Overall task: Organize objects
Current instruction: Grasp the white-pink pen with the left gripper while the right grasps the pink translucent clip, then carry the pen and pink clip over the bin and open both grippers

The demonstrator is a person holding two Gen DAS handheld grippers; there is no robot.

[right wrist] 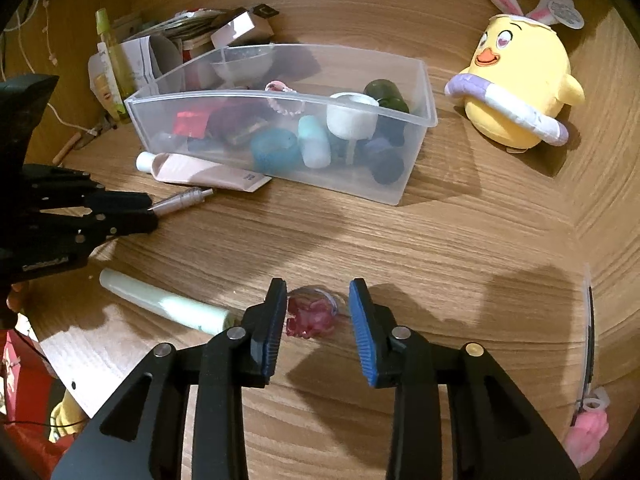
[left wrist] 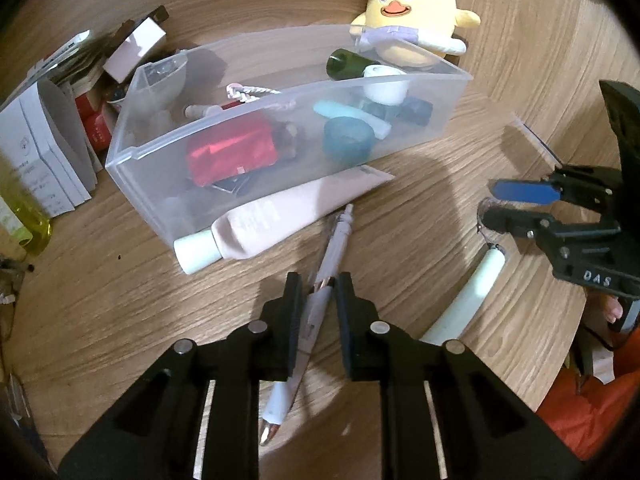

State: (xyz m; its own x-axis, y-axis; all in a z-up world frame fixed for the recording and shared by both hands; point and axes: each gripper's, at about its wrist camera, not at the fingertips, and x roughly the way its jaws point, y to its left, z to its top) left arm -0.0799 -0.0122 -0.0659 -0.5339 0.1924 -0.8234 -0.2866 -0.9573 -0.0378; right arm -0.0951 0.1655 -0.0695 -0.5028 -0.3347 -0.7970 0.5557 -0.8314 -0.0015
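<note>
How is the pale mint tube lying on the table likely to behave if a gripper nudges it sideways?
The pale mint tube looks round and smooth, so it would probably roll across the table. It looks smooth, so pads might slip. It seems light.

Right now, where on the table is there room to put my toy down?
Bare wood lies between the clear bin and the yellow chick plush, and in front of the bin toward the pink trinket. It is crowded left of the bin, around the boxes.

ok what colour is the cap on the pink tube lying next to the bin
White, clearest in the left wrist view: the cap on the pale pink tube.
</note>
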